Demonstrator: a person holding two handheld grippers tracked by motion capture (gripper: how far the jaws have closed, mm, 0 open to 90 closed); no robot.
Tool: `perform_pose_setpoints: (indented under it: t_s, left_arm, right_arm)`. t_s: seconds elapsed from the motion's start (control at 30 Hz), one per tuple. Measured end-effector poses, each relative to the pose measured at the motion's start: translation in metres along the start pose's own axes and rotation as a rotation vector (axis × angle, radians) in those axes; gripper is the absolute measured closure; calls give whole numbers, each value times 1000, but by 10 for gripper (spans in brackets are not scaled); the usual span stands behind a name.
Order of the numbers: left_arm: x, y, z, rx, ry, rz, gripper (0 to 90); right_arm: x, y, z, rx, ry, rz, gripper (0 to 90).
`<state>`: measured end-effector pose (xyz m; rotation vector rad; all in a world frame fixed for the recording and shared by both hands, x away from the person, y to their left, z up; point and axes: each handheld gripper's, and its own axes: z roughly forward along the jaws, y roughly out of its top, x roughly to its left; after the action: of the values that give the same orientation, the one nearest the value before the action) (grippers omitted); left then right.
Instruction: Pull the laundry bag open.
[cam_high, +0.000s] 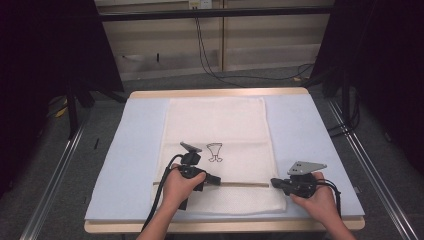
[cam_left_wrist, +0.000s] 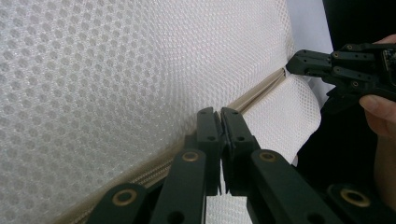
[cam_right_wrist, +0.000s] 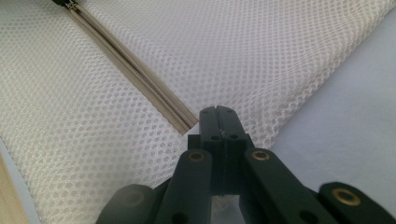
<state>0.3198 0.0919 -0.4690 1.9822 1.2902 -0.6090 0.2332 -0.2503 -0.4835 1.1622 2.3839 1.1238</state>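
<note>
On the pale blue padded mat (cam_high: 137, 150) that covers the wooden table (cam_high: 215, 93) lies a white honeycomb-mesh zip bag (cam_high: 215, 125), flat and long, with a small black outline drawing (cam_high: 214, 151) printed near its middle and a beige zipper (cam_high: 240, 184) running across its near end. At the left, the left gripper (cam_high: 214, 179) sits over that zipper line; in the left gripper view its black jaws are pressed together right at the zipper (cam_left_wrist: 252, 95) — likely pinching the slider or pull, though the piece itself is hidden between the tips. The mesh (cam_left_wrist: 116, 70) looks soft, limp and airy, so it would bunch if dragged without an anchor. That seems to be why the right gripper (cam_high: 274, 183) is at the bag's right edge, where the zipper ends: its jaws are closed, apparently nipping the fabric edge (cam_right_wrist: 261, 135) beside the zipper's end (cam_right_wrist: 187, 122) to keep the bag taut — whether cloth is truly caught I cannot tell.
</note>
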Motion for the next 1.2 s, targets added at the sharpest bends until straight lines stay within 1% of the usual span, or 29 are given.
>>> perform_pose_setpoints:
  t_s: [0.03,0.1,0.13,0.17,0.2,0.23,0.3,0.37,0.4,0.43,0.53,0.57,0.6,0.63,0.7,0.73,0.77,0.8,0.83,0.87,0.9,0.93,0.97,1.0,1.03,1.07,1.13,1.17,1.2]
  left_arm:
    - [0,0,0,2,0,0,873]
    - [-1,-1,0,-8,3,-18,874]
    - [0,0,-1,-3,-5,-16,874]
    - [0,0,-2,-3,4,-19,873]
    - [1,0,-3,0,0,-16,873]
    - [2,0,-4,-1,10,-8,873]
    - [1,0,-5,-1,-3,-18,873]
    - [1,0,-5,-1,6,-14,873]
    - [1,0,-6,-10,11,-12,873]
    - [1,0,-7,-6,18,-5,873]
    - [1,-2,-8,-10,21,0,873]
    - [1,-2,-9,-4,21,-5,873]
    - [2,-2,-9,-8,24,2,873]
    - [2,-2,-10,-2,13,-3,873]
    - [3,-3,-11,-11,0,-17,873]
    - [4,-3,-12,-14,11,-11,873]
    - [4,-4,-13,-17,6,-19,873]
    - [6,-4,-15,-12,5,-10,873]
    - [6,-4,-16,-21,9,-21,873]
    - [7,-5,-18,-23,2,-25,873]
    - [8,-5,-19,-27,8,-17,873]
    - [8,-6,-21,-28,13,-19,873]
    - [10,-6,-23,-25,12,-19,873]
    - [10,-7,-23,-28,13,-28,873]
    - [12,-7,-25,-26,21,-18,873]
    - [12,-7,-26,-32,27,-24,873]
    - [14,-8,-28,-37,24,-32,873]
    - [16,-8,-30,-27,21,-29,873]
    - [17,-8,-32,-33,27,-29,873]
  right_arm:
    - [0,0,0,1,2,1,900]
    - [0,0,0,0,0,0,900]
    - [0,0,0,1,2,1,900]
    - [0,0,0,1,2,-1,900]
    - [0,0,0,0,3,-2,900]
    - [0,0,0,-1,3,-3,900]
    - [0,0,0,-2,4,-2,900]
    - [0,0,0,-1,4,-3,900]
    - [0,0,0,1,2,-4,900]
    - [0,0,0,-2,1,-5,900]
    - [0,0,0,-1,1,-3,900]
    - [0,0,0,-1,2,-4,900]
    - [0,0,0,0,2,-4,900]
    - [0,0,0,0,2,-3,900]
    - [0,0,0,0,2,-3,900]
    - [0,0,0,0,2,-2,900]
    - [0,0,0,-1,1,-2,900]
    - [0,0,0,-1,2,-1,900]
    - [0,0,0,-2,1,1,900]
    - [0,-1,0,-1,1,6,900]
    - [-1,-1,0,-4,5,7,900]
    - [-1,-1,0,-5,7,14,900]
    - [-1,-2,0,-10,5,14,900]
    - [-1,-2,0,-12,6,15,900]
    - [-1,-2,0,-14,5,14,900]
    - [0,-2,0,-15,2,12,900]
    - [0,-2,0,-12,-2,9,900]
    - [1,-2,0,-10,-3,8,900]
    - [0,-1,0,-9,-3,8,900]
